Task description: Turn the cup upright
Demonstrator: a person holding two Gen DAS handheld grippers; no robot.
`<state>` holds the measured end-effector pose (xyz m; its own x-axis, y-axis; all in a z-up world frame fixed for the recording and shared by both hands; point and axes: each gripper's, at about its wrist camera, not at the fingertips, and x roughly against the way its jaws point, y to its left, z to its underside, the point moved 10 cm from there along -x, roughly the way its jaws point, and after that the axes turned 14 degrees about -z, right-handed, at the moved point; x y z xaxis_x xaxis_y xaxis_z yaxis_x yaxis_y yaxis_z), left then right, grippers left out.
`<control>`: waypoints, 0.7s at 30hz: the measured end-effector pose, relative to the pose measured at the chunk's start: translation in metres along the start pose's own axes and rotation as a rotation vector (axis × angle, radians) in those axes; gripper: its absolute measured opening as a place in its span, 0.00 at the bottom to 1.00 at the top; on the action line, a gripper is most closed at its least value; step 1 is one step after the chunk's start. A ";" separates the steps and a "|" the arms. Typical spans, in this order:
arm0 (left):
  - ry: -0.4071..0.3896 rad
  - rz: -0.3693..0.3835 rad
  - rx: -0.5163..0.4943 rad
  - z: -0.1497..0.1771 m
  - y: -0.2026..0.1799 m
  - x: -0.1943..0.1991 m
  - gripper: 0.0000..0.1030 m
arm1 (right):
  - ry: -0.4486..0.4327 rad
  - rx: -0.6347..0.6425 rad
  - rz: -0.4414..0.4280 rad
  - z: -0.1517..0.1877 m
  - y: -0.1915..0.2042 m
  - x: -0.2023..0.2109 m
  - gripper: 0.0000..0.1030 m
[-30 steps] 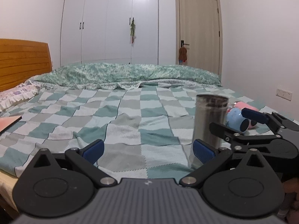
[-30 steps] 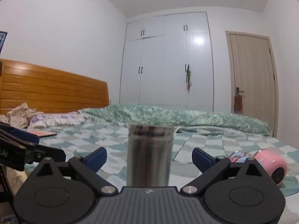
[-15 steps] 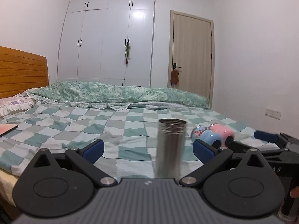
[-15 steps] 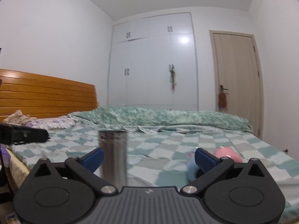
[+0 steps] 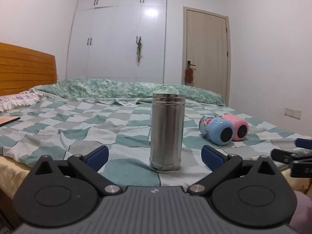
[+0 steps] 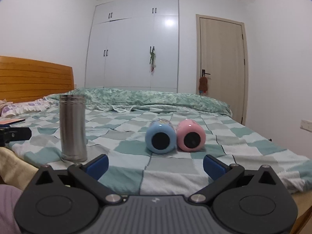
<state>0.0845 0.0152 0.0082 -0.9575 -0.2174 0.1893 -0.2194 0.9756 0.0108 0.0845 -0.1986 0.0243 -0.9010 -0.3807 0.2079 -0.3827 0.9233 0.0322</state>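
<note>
A steel cup (image 5: 167,131) stands upright on the checked bedspread (image 5: 78,124), just beyond my open, empty left gripper (image 5: 155,156). It also shows at the left of the right wrist view (image 6: 73,127). A blue cup (image 6: 160,138) and a pink cup (image 6: 191,135) lie on their sides side by side, ends facing me, straight ahead of my open, empty right gripper (image 6: 156,165). They also show in the left wrist view, the blue cup (image 5: 216,130) left of the pink cup (image 5: 238,129).
The bed's front edge runs just under both grippers. A wooden headboard (image 5: 25,70) is at the left, a rolled green quilt (image 6: 156,99) across the back. A book (image 5: 8,120) lies at the far left. Wardrobe and door stand behind.
Both grippers have drawn back from the steel cup, which stays upright. The right gripper has swung right, so the lying blue and pink cups are now centred before it.
</note>
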 end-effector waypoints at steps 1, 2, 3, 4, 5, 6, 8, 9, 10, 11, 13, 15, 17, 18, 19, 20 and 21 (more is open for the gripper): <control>-0.011 -0.011 0.000 0.002 0.000 -0.002 1.00 | -0.001 0.000 0.002 0.003 -0.001 -0.001 1.00; -0.016 -0.022 0.002 0.005 0.000 -0.004 1.00 | -0.002 0.002 0.003 0.006 -0.002 0.000 1.00; -0.018 -0.027 0.005 0.008 -0.001 -0.006 1.00 | -0.001 0.005 0.003 0.009 -0.003 -0.001 1.00; -0.019 -0.030 0.007 0.012 -0.001 -0.008 1.00 | -0.004 0.008 0.003 0.010 -0.003 0.000 1.00; -0.018 -0.035 0.005 0.014 -0.001 -0.009 1.00 | -0.015 0.010 0.002 0.010 -0.004 0.002 1.00; -0.017 -0.038 0.002 0.015 -0.002 -0.010 1.00 | -0.026 0.011 -0.001 0.009 -0.004 0.003 1.00; -0.029 -0.032 -0.003 0.015 -0.004 -0.008 1.00 | -0.044 0.012 -0.005 0.008 -0.004 0.006 1.00; -0.036 -0.030 -0.007 0.015 -0.005 -0.007 1.00 | -0.050 0.012 -0.002 0.008 -0.005 0.007 1.00; -0.042 -0.026 -0.010 0.015 -0.006 -0.006 1.00 | -0.054 0.013 0.001 0.008 -0.005 0.008 1.00; -0.045 -0.024 -0.014 0.015 -0.007 -0.005 1.00 | -0.057 0.013 0.003 0.007 -0.005 0.007 1.00; -0.046 -0.024 -0.019 0.016 -0.008 -0.005 1.00 | -0.059 0.012 0.009 0.007 -0.006 0.007 1.00; -0.047 -0.024 -0.017 0.016 -0.007 -0.005 1.00 | -0.061 0.013 0.011 0.006 -0.006 0.007 1.00; -0.047 -0.024 -0.013 0.016 -0.008 -0.005 1.00 | -0.061 0.014 0.011 0.006 -0.007 0.007 1.00; -0.047 -0.023 -0.011 0.016 -0.007 -0.005 1.00 | -0.061 0.015 0.010 0.006 -0.006 0.007 1.00; -0.047 -0.023 -0.011 0.016 -0.007 -0.005 1.00 | -0.060 0.016 0.010 0.006 -0.006 0.006 1.00; -0.047 -0.022 -0.011 0.016 -0.007 -0.005 1.00 | -0.060 0.018 0.009 0.006 -0.006 0.006 1.00; -0.048 -0.021 -0.011 0.016 -0.007 -0.005 1.00 | -0.060 0.020 0.009 0.006 -0.005 0.006 1.00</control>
<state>0.0874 0.0088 -0.0088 -0.9608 -0.2384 0.1415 -0.2373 0.9711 0.0250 0.0797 -0.2055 0.0190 -0.9147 -0.3756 0.1490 -0.3783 0.9256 0.0106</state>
